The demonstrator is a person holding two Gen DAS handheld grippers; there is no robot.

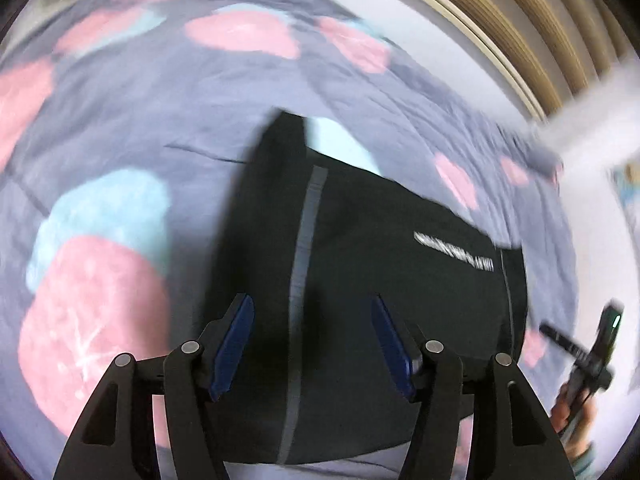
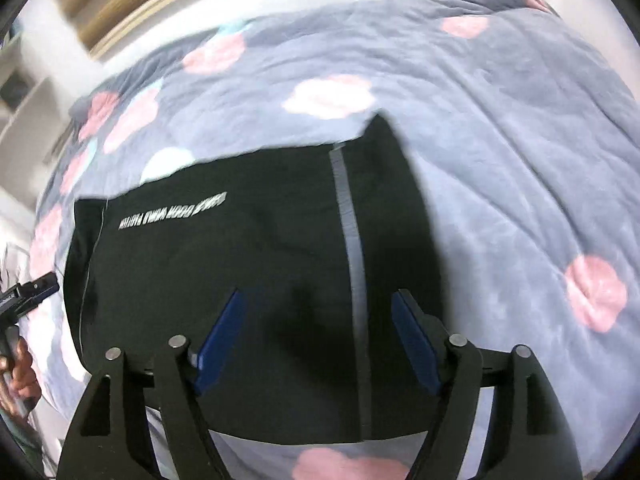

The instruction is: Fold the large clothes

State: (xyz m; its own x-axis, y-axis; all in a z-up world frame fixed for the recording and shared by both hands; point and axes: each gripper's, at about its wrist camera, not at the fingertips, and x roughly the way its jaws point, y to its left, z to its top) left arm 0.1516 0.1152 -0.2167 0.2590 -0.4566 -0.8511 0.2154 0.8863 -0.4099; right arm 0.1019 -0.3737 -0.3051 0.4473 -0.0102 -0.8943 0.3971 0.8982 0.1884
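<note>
A black garment (image 1: 360, 280) with a grey stripe (image 1: 304, 240) and a line of white lettering (image 1: 454, 250) lies flat on a grey-blue bedspread. My left gripper (image 1: 312, 312) hangs open above its left part, blue pads apart with nothing between them. The same black garment (image 2: 240, 280) fills the right wrist view, stripe (image 2: 352, 240) on its right side. Over it my right gripper (image 2: 316, 308) stands open and holds nothing. Each view shows the other gripper at its edge: the right one (image 1: 580, 344) held by a hand, the left one (image 2: 28, 292) likewise.
The bedspread (image 1: 120, 128) carries pink and pale blue blotches and spreads wide around the garment. A wooden bed frame or slatted wall (image 1: 520, 20) runs behind it. White shelving (image 2: 24, 92) stands at the far left of the right wrist view.
</note>
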